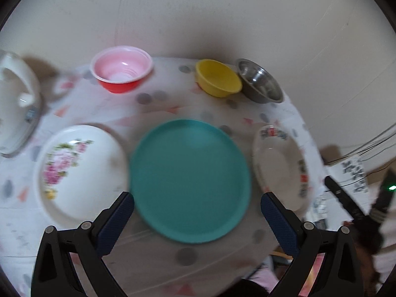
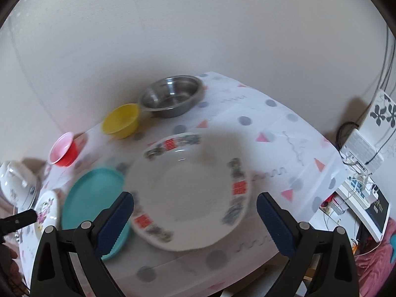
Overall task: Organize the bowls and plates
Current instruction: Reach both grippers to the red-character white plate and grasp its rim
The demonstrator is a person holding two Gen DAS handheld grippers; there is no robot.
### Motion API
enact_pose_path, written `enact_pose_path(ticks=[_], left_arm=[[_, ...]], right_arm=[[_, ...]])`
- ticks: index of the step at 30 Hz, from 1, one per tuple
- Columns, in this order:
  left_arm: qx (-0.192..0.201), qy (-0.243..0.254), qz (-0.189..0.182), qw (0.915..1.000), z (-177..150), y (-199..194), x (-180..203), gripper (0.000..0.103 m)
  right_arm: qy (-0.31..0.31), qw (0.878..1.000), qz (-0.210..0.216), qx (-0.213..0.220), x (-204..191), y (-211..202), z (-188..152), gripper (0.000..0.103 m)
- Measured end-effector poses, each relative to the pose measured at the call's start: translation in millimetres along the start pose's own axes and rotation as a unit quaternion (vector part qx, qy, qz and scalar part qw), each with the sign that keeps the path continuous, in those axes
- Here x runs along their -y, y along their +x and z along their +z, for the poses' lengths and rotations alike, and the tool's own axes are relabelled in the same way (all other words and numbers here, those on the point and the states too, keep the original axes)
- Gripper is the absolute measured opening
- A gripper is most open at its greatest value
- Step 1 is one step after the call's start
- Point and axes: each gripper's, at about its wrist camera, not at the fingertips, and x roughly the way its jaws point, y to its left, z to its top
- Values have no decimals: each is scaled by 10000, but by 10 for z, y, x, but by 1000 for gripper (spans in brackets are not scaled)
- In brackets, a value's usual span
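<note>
Three plates across near edge of my table (image 1: 153, 252): floral plate (image 1: 81, 170), glossy white; teal plate (image 1: 190, 180), matte, flat, round; patterned plate (image 2: 190, 203), deep, red-and-grey rim blocks. Three bowls by wall: red bowl (image 1: 121, 68), pink inside; yellow bowl (image 1: 217, 78); steel bowl (image 2: 172, 96), shiny. My left gripper (image 1: 196, 210) spread wide above teal plate, holding nothing. My right gripper (image 2: 195, 209) spread wide above patterned plate, empty. Blue ribbed pads (image 1: 279, 222). Cloth thin, dotted, triangles.
</note>
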Motion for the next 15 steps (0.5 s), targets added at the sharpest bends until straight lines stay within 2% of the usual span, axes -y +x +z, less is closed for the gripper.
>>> enact_pose_path(ticks=[3,6,8,11,15], left_arm=[[-153,-205,-322,9992,97,125,72,103],[-206,-324,-476,9981,183,231,150,103],[-265,-277,-597,9975,243,283,218,103],[-411,-190,-423,9981,338,393,342,103],[-449,-61,-437,9980,469,564,481,103]], right_arm=[[28,10000,-51,-68,180,113,51,101],[308,9992,176,-201,425,256,64,88],[441,9981,319,-278,551,336,54,84],[667,9950,643,-379,712,456,31,74],[997,9879,1089,-475,889,608,-14,63]])
